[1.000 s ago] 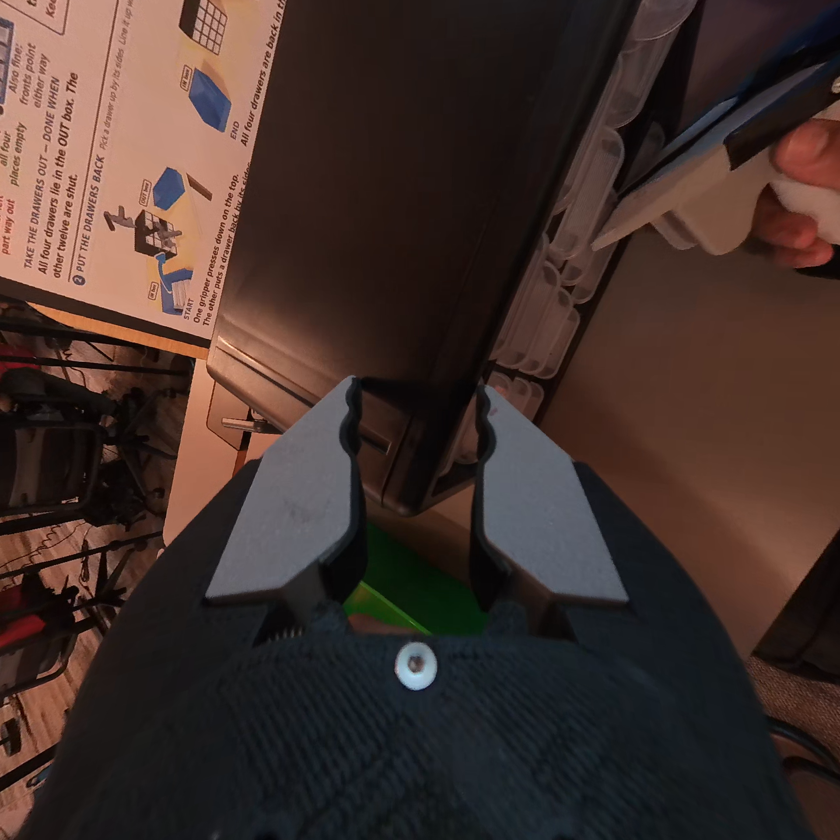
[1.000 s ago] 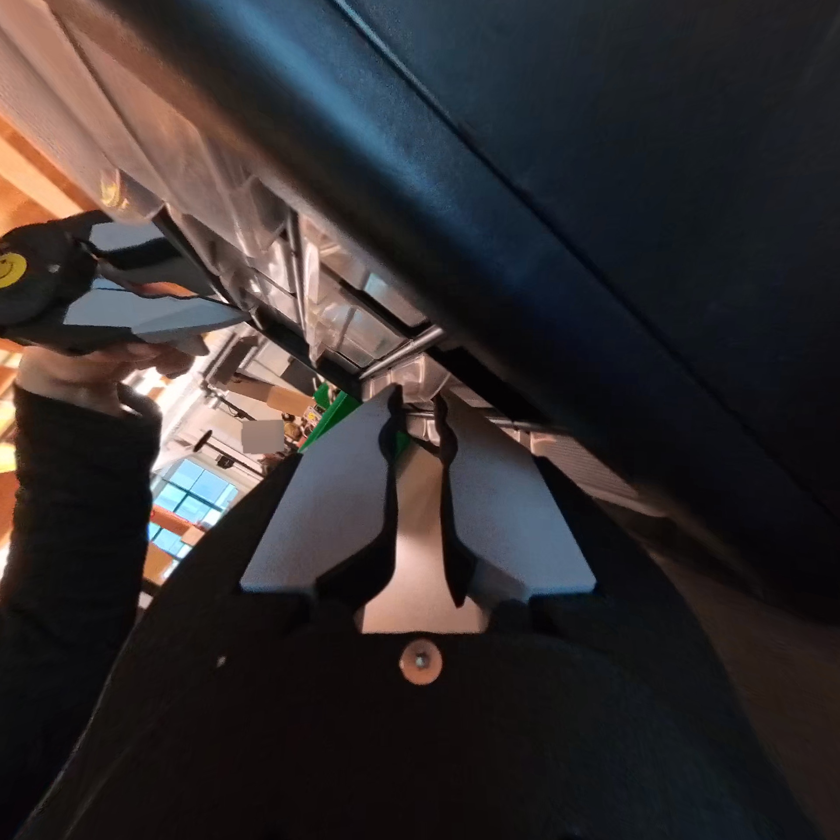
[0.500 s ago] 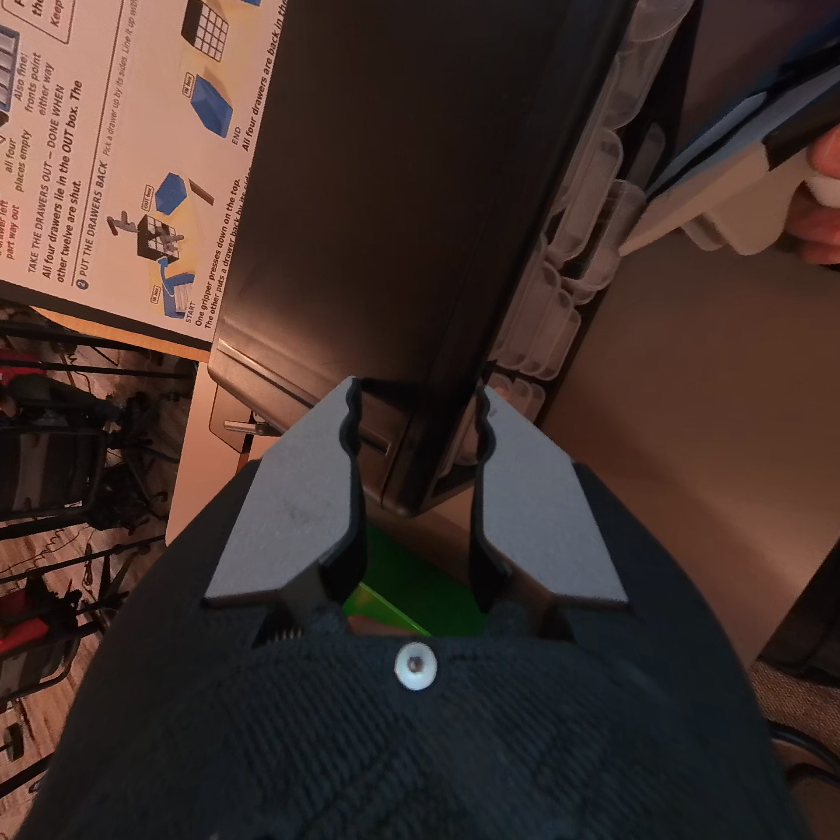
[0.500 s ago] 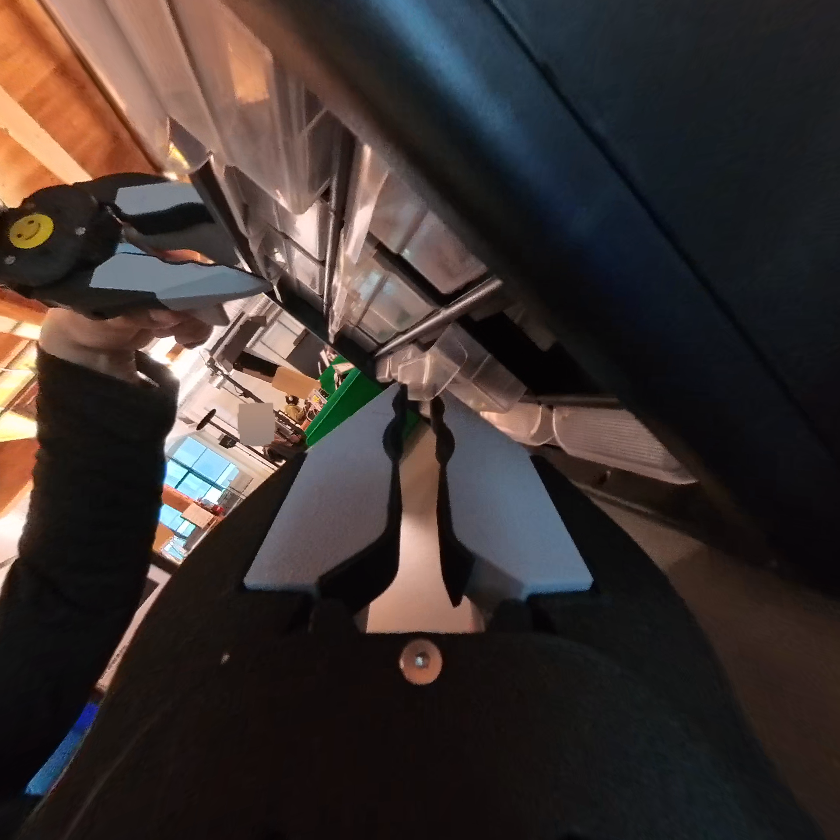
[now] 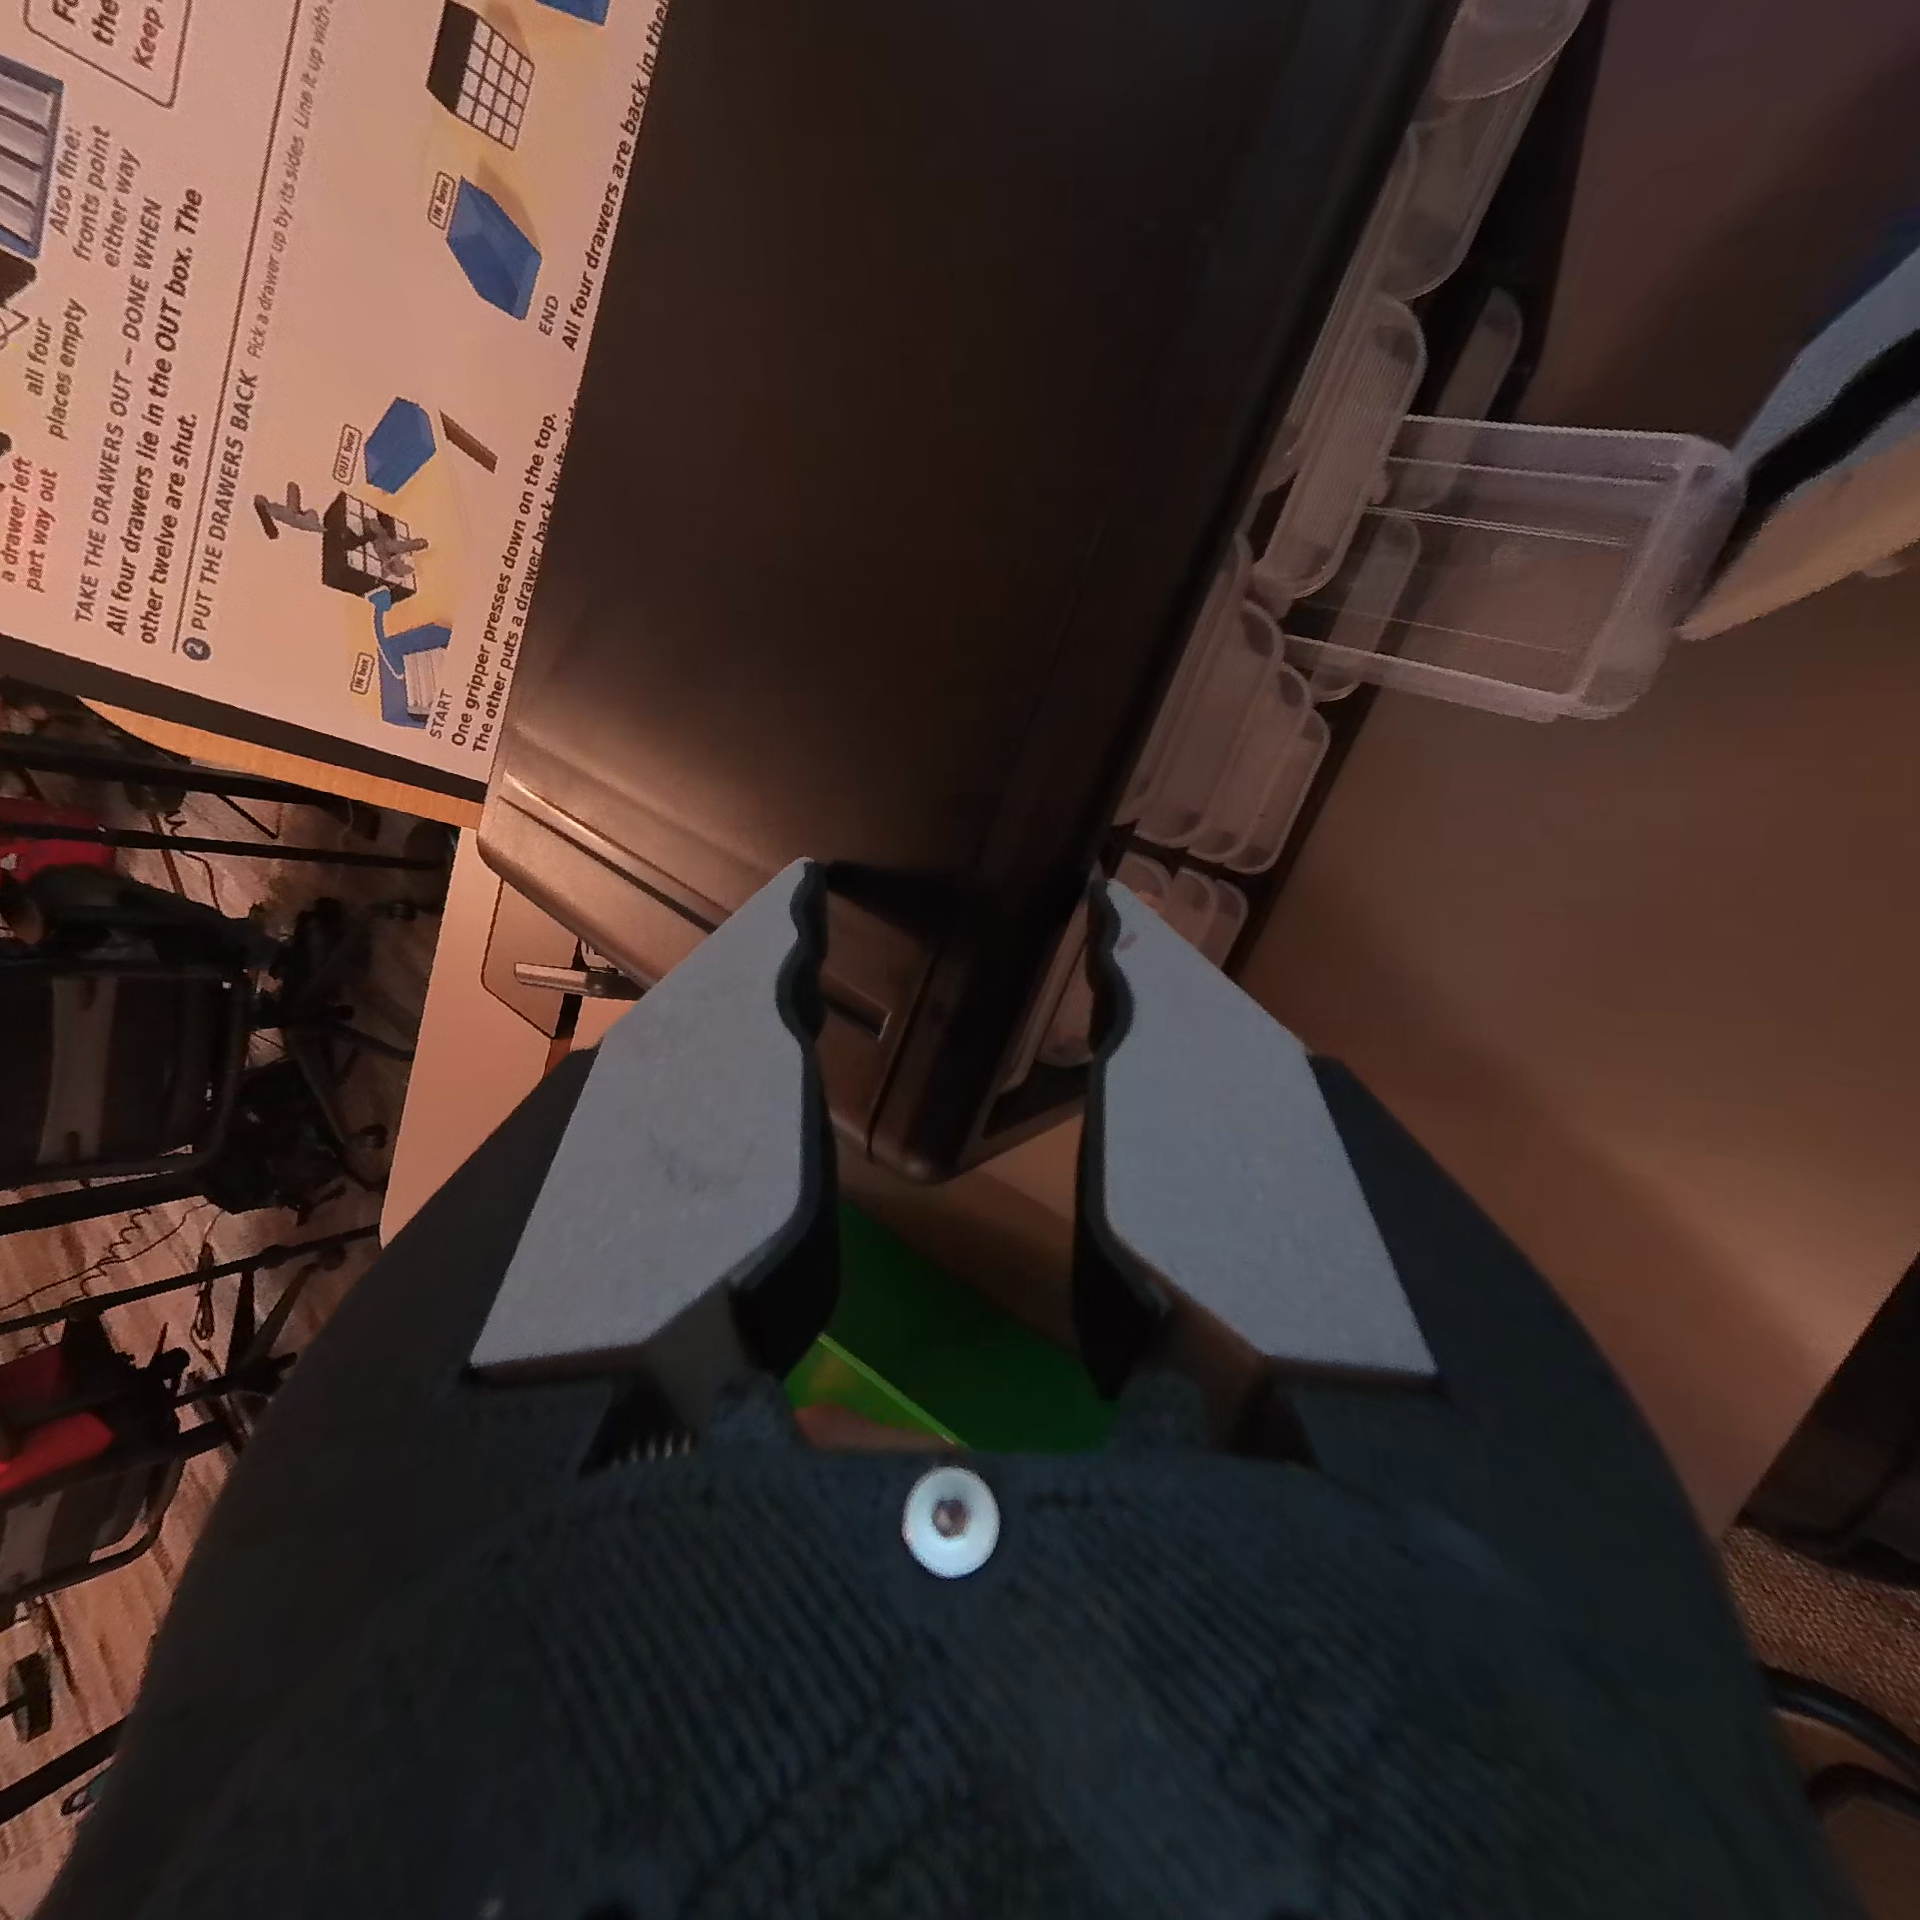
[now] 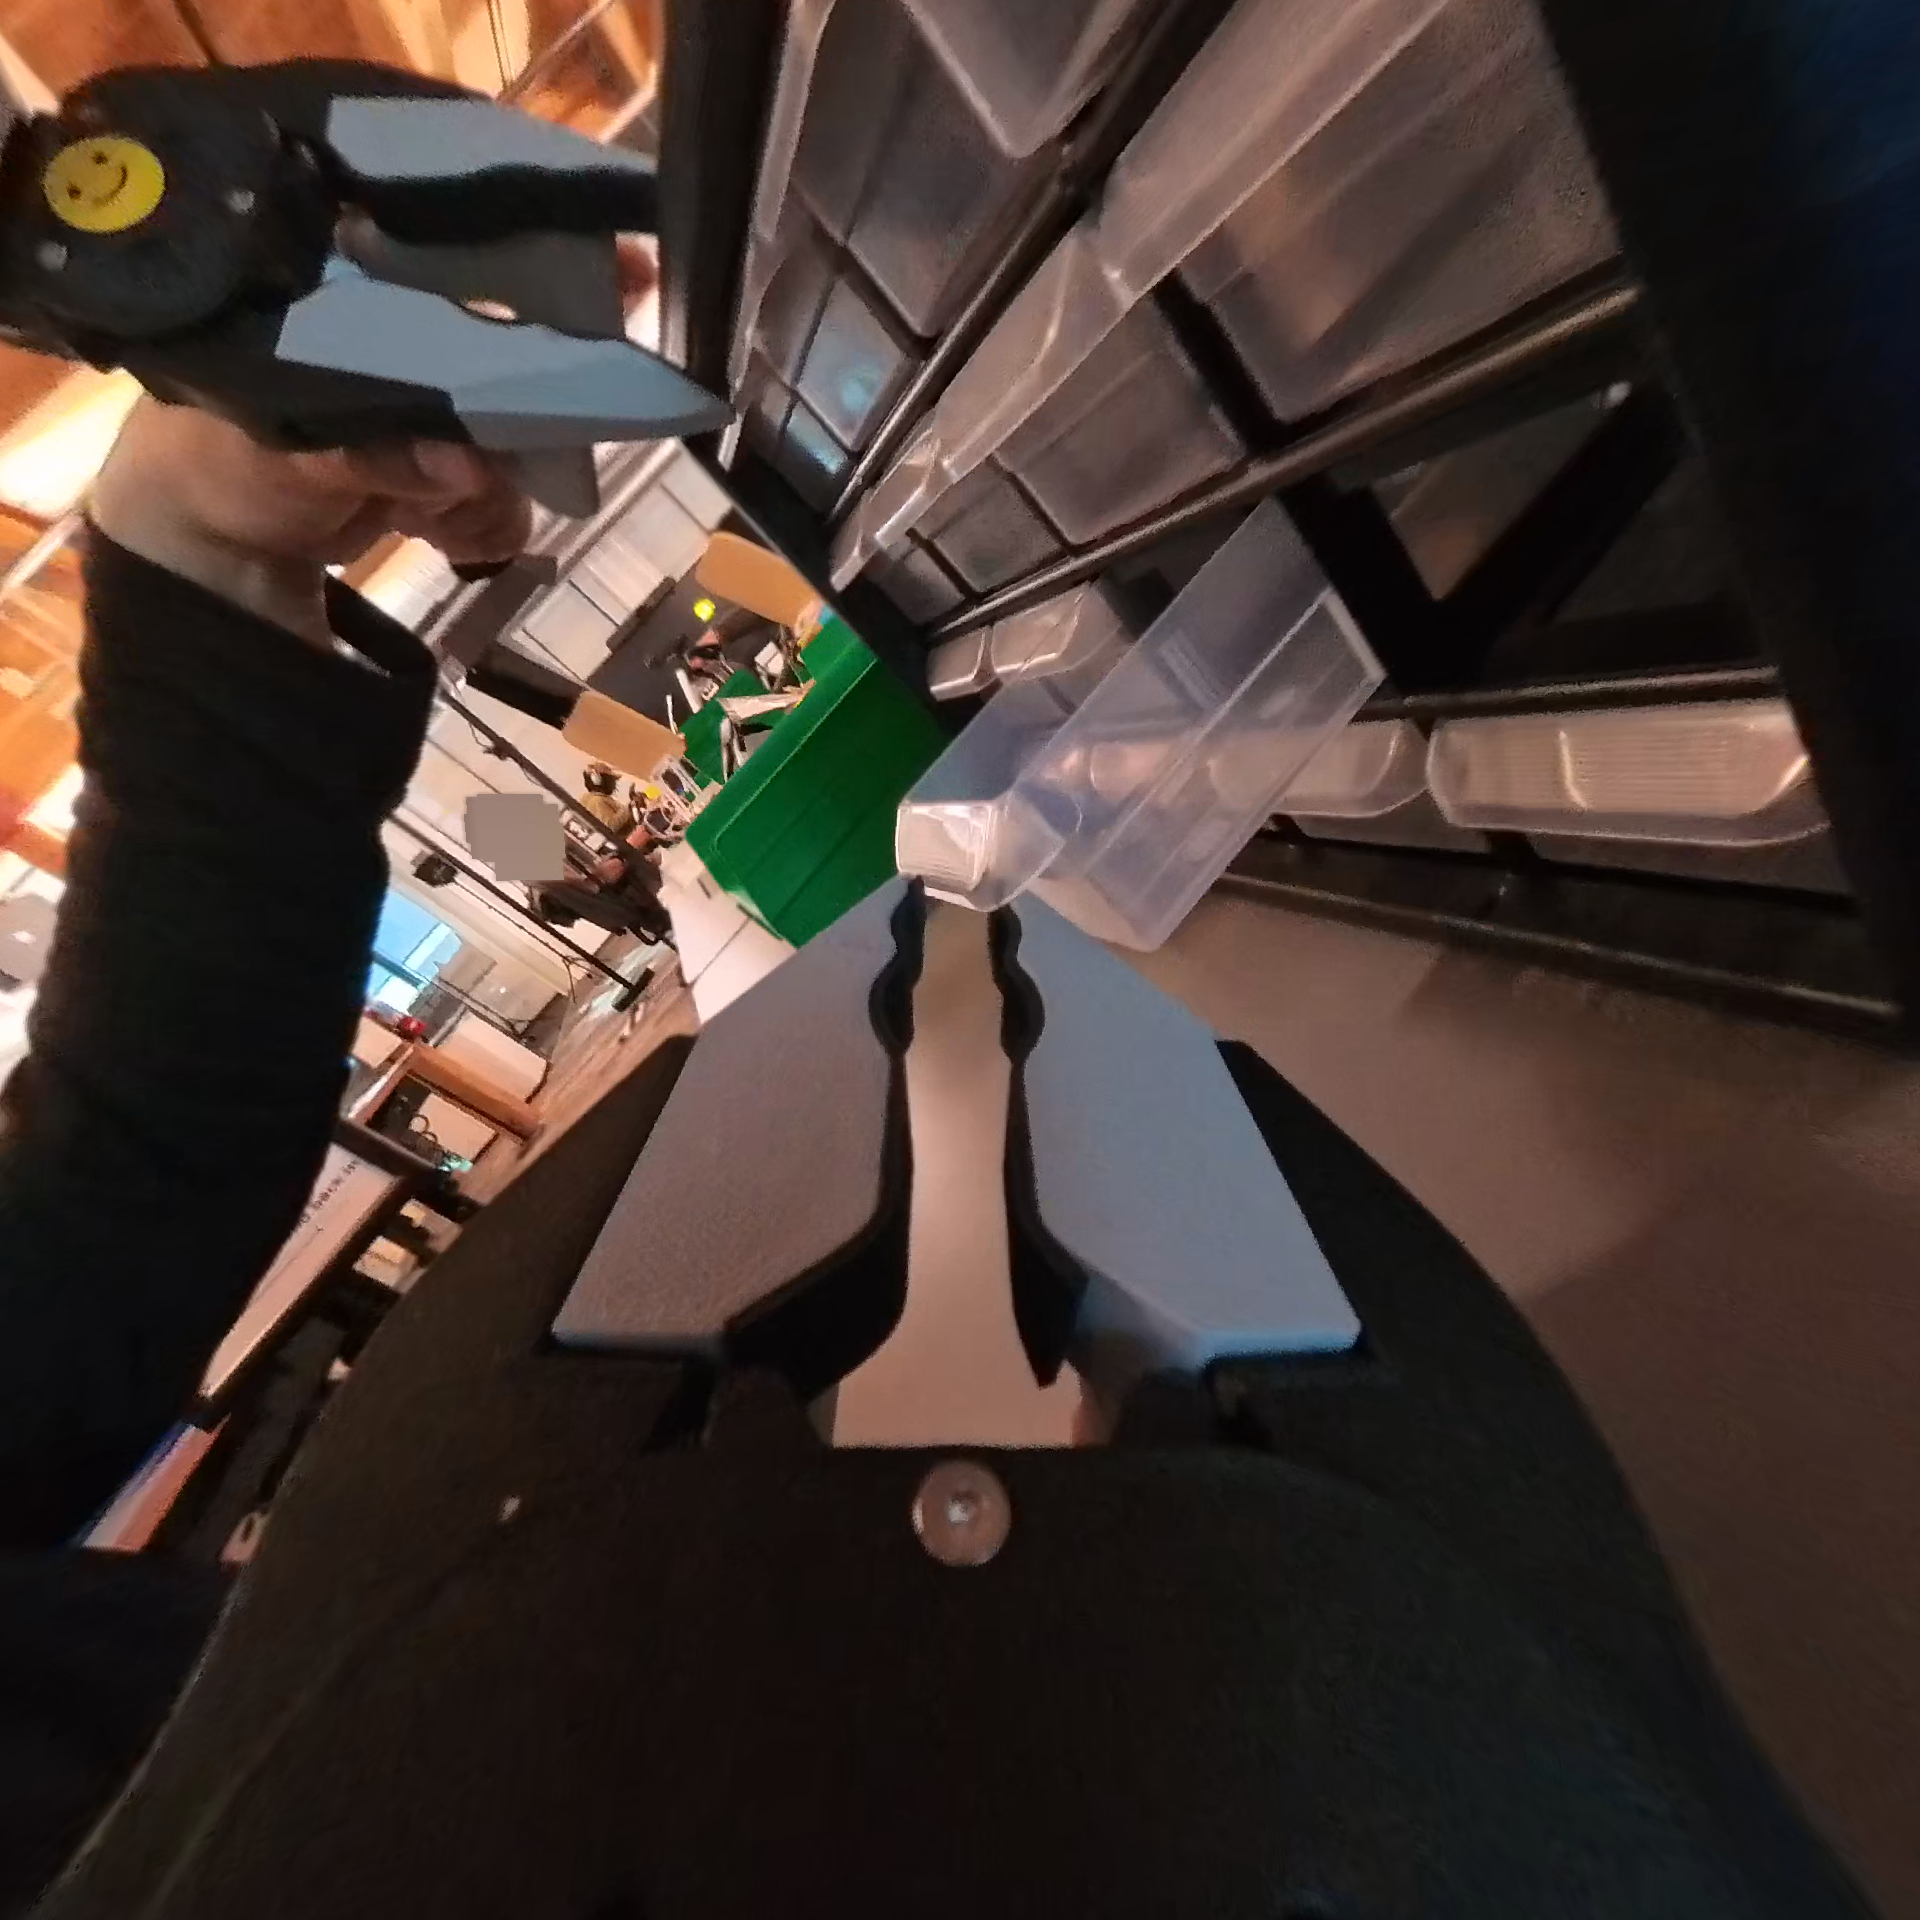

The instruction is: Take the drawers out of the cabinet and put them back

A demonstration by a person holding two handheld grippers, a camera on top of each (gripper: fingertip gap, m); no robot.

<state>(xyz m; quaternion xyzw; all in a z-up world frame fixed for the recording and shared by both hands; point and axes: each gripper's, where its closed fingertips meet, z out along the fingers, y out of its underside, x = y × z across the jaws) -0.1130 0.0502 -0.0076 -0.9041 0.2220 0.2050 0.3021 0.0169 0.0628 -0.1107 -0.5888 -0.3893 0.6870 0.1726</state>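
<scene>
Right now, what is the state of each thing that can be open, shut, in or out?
Left hand-held gripper: open, straddling the cabinet top edge.
Right hand-held gripper: shut on the clear drawer front lip.
Clear drawer: pulled most of the way out.
Other drawers: pushed in.

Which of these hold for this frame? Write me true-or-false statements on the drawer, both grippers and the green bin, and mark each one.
1. One clear drawer sticks out from the front of the cabinet. True.
2. The right gripper hangs clear of that drawer. False: its jaws are pinched on the drawer's front lip.
3. The left gripper has its jaws apart at the cabinet's top corner. True.
4. The pulled drawer lies in the green bin. False: the drawer is at the cabinet front, held by the right gripper, and the bin stands apart, farther off.
</scene>
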